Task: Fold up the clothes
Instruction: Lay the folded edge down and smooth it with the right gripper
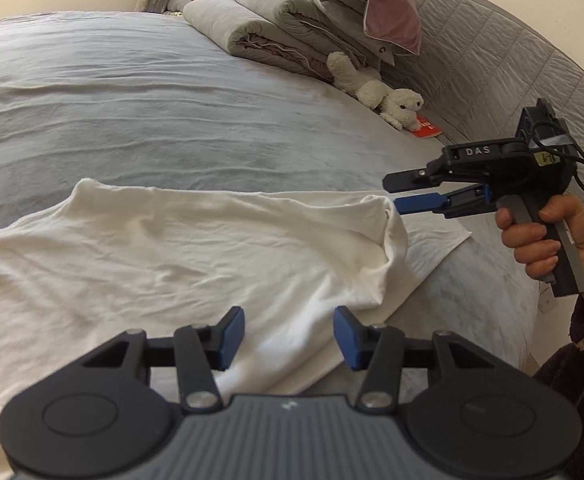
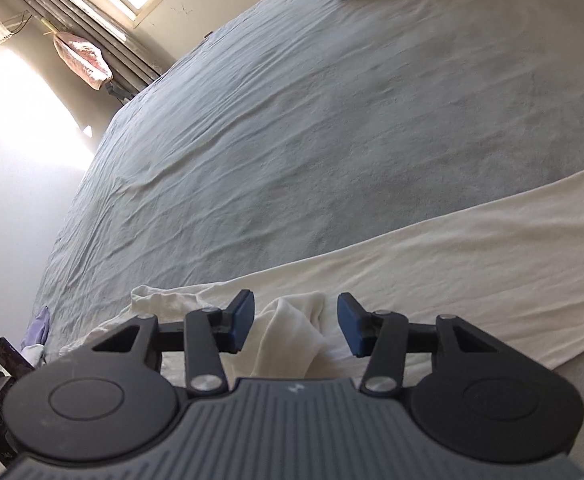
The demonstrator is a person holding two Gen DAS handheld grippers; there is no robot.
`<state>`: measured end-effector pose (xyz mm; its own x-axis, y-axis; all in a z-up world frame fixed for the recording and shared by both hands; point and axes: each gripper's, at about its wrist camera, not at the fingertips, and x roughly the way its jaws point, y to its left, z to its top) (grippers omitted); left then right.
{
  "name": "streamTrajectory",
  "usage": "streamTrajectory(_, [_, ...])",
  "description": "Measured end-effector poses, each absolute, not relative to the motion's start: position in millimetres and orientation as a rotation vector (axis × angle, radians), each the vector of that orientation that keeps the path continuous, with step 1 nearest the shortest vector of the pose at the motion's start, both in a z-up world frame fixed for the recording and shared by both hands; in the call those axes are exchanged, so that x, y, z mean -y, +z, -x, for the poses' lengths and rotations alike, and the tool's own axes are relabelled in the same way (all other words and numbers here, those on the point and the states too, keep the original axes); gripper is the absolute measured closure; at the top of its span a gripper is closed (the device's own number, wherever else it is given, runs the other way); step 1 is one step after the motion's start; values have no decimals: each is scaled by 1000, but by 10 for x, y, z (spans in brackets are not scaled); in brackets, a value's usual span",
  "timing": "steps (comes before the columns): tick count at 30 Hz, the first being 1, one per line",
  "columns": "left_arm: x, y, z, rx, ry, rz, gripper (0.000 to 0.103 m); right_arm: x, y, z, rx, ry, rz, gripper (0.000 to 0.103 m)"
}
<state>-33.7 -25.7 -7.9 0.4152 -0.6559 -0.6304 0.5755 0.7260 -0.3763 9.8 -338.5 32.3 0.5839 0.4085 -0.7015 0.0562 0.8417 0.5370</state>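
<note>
The wide bed under a wrinkled pale grey sheet [image 1: 139, 92] fills both views, with a quilted grey padded headboard [image 1: 492, 60] behind it. At the head end sits a stack of rolled grey quilts [image 1: 259, 20] topped by a mauve pillow [image 1: 384, 8], with a cream plush toy dog [image 1: 376, 92] beside it lying partly on a small red item [image 1: 426, 130] too small to identify. The task's thing, a white cotton garment [image 1: 179, 256], lies near the front edge of the bed, spread mostly flat; one side is turned over into a loose raised fold [image 1: 392, 236], so folding appears begun but far from finished, with smoothing and further folds judged outstanding. The right gripper [image 1: 402, 196], held in a hand [image 1: 548, 240], hovers just beside that fold, jaws partly apart with nothing gripped; its own view shows bunched white cloth [image 2: 292, 332] lying between the blue pads [image 2: 241, 320] without contact. The left gripper [image 1: 289, 338] hangs over the garment's near portion, jaws moderately apart, holding nothing. The garment's left end is cut off, its type cannot be told, and its near hem is hidden behind the gripper bodies.
</note>
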Motion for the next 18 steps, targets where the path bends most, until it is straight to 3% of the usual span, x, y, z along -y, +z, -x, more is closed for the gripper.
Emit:
streamTrajectory(2, [286,-94,357,-839,-787,92,55,3314,287,-158,-949,213,-528,64])
streamTrajectory(5, [321,-129,370,-849,-786,68,58,3246,250,-209,-971,195,-516,91])
streamTrajectory(9, [334,-141,367,-849,-779,35,63,3214,404,-97,-893,153,-495,96])
streamTrajectory(18, [329,-93,416,-850,-808,-40,98,3036,962,374,-651,42,-184,99])
